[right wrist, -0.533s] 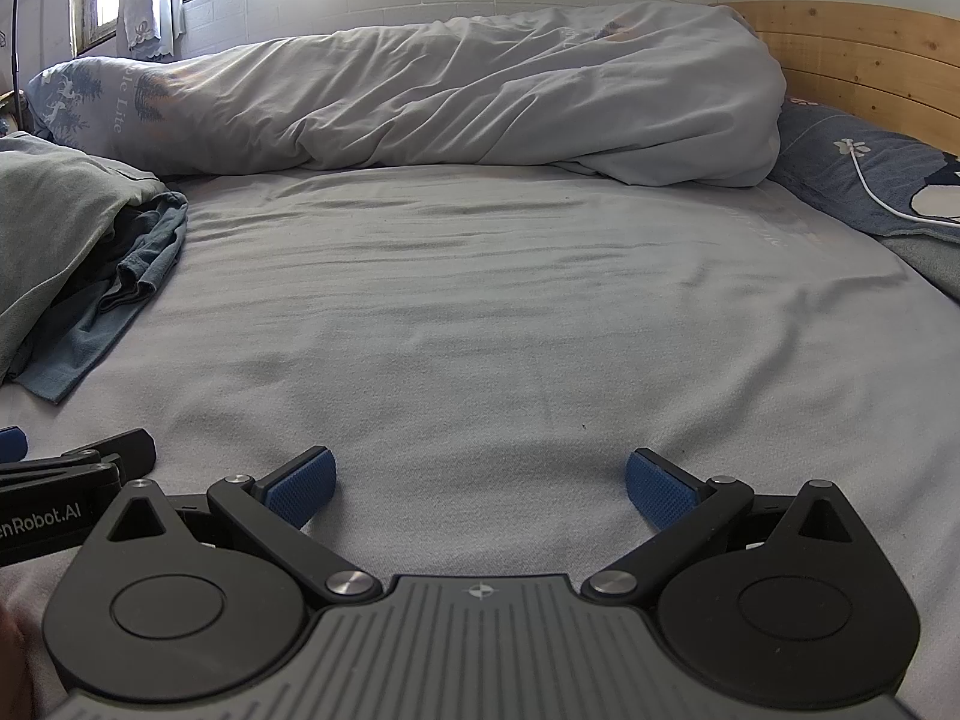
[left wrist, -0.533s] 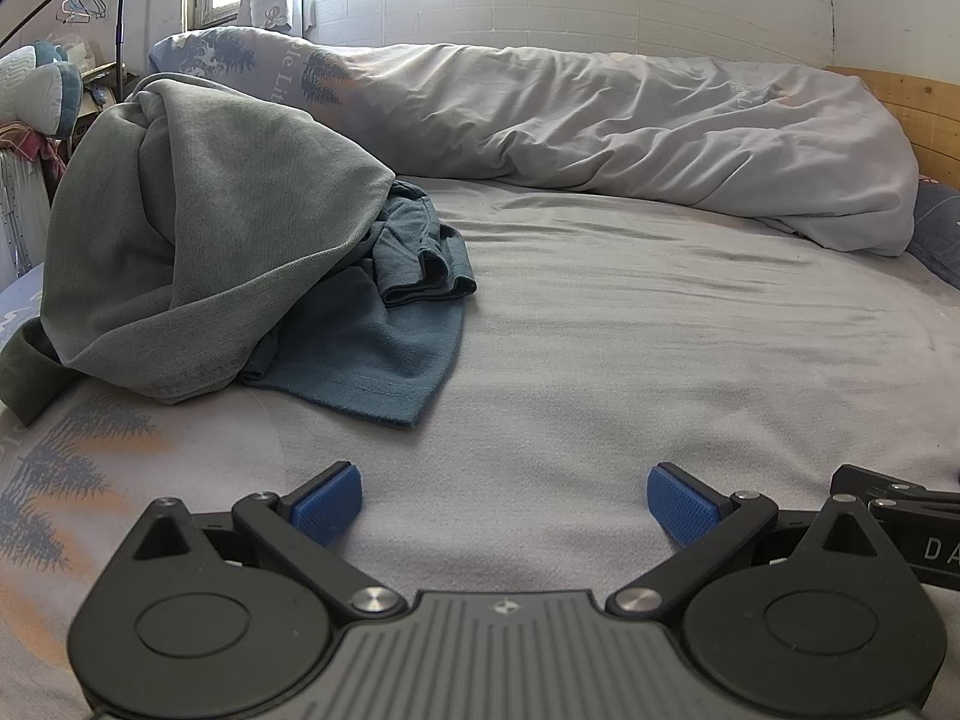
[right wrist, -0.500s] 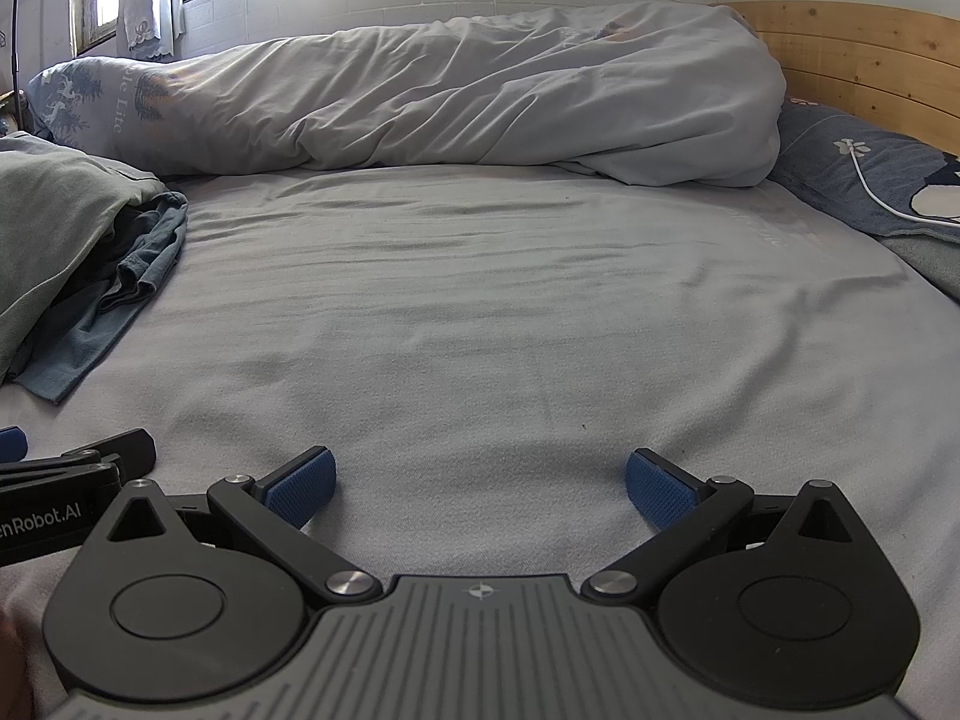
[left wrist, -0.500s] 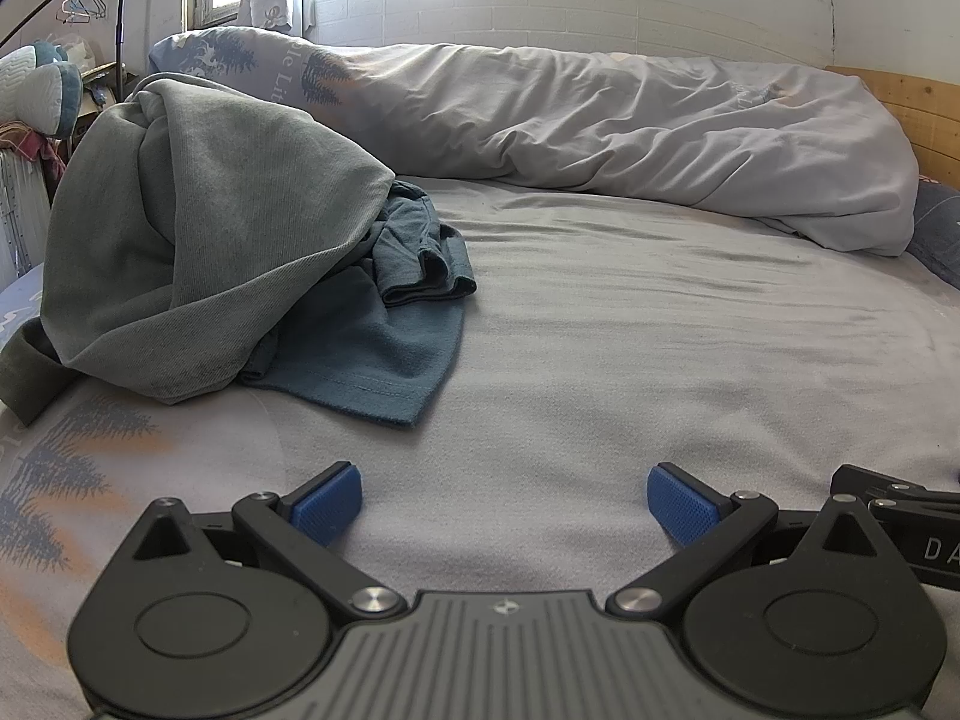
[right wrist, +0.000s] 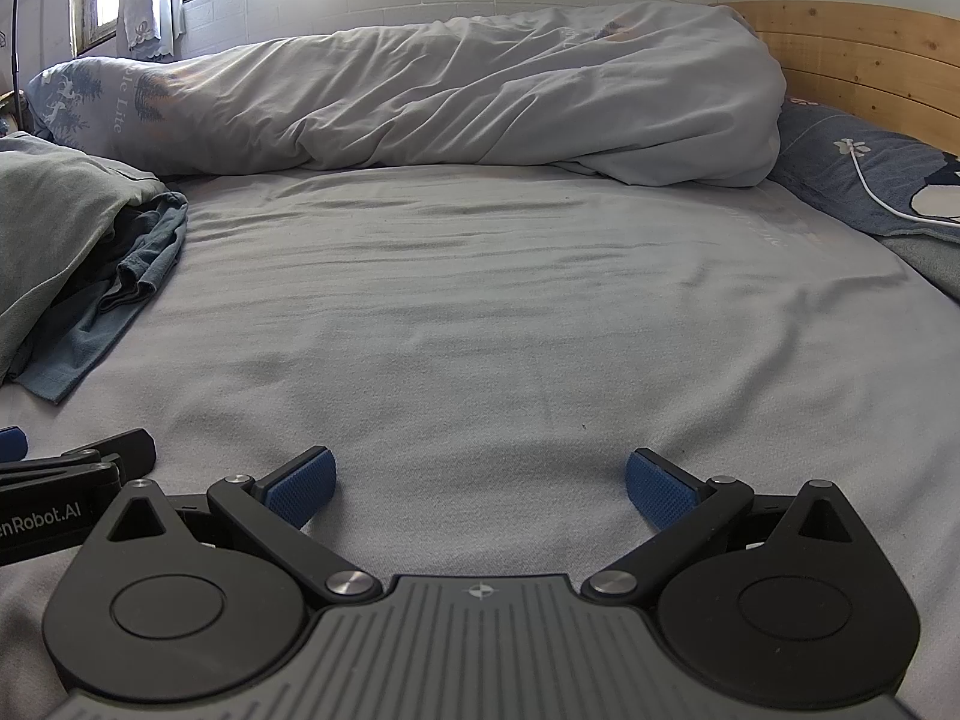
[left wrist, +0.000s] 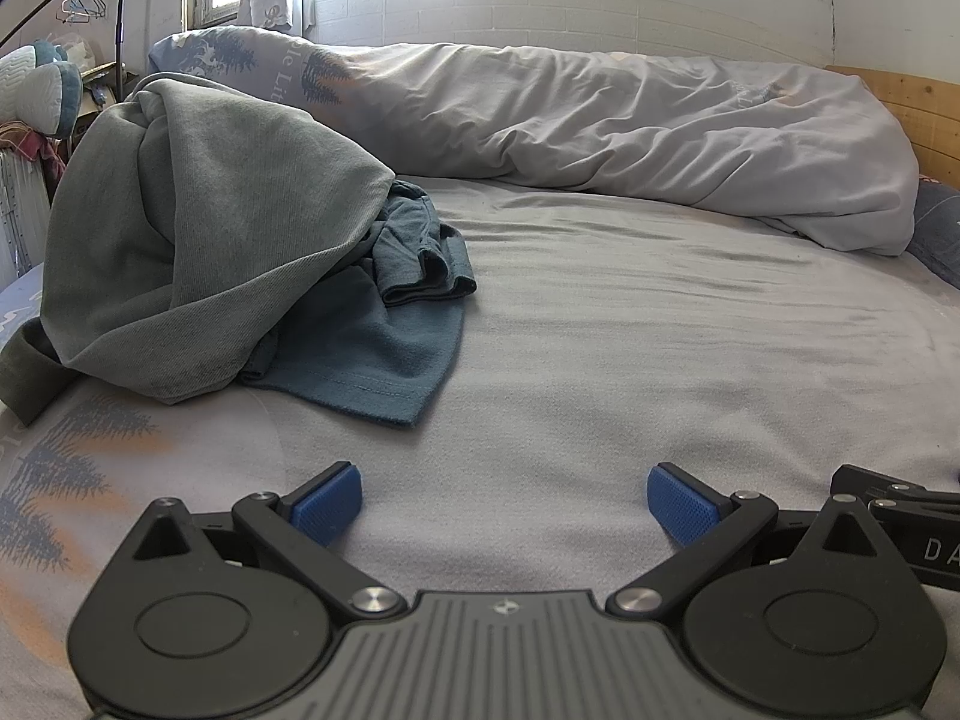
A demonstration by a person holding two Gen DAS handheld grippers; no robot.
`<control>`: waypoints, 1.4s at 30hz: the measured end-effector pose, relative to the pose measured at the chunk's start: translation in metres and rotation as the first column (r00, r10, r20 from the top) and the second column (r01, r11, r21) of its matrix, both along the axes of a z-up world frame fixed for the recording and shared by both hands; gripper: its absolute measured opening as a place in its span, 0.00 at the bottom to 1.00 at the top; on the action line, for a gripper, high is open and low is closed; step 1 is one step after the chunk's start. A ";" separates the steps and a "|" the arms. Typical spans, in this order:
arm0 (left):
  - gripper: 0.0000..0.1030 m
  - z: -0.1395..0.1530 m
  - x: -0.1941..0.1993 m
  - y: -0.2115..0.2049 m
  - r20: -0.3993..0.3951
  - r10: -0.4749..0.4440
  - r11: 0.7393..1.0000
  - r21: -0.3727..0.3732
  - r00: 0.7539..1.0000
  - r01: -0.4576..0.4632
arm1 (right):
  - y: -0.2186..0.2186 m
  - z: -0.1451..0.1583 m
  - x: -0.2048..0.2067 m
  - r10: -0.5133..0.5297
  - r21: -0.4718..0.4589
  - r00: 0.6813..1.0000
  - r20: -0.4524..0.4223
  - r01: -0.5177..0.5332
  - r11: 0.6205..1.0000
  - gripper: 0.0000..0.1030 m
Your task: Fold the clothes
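Clothes pile: you have a grey-green sweatshirt (left wrist: 198, 240) heaped at the left of the left wrist view, draped over a teal T-shirt (left wrist: 384, 324) whose hem corner pokes out toward lower centre.
Sweatshirt handling: it looks thick, soft and floppy, probably the heavier of the two; it will sag, so you should pinch a hem or cuff edge, not the bulk.
T-shirt handling: thin, light and limp by the look of it; the exposed stitched hem corner is your easiest hold, but the sweatshirt lies on it and will drag.
Left gripper (left wrist: 504, 495): spread wide, nothing between its blue pads, low over the bare bedsheet (left wrist: 660, 330), near the pile but apart from it.
Right gripper (right wrist: 480, 483): also spread wide and empty, further right over open sheet.
Duvet (left wrist: 600, 132): bunched along the upper frame; leave it.
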State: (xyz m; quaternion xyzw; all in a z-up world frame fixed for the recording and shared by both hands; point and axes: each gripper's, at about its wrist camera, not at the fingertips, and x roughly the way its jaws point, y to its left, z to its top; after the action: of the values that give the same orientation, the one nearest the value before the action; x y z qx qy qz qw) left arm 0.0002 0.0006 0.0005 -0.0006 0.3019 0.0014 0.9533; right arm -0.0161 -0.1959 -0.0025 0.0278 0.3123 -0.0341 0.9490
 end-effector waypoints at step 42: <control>1.00 0.004 0.003 -0.006 -0.015 0.018 1.000 0.002 1.000 -0.018 | 0.004 0.000 0.002 -0.004 -0.024 1.000 -0.009 0.003 1.000 1.00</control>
State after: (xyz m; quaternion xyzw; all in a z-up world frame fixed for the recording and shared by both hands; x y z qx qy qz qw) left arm 0.0030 -0.0051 0.0046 -0.0026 0.3091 0.0103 0.9510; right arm -0.0142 -0.1918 -0.0025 0.0169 0.3159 -0.0396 0.9478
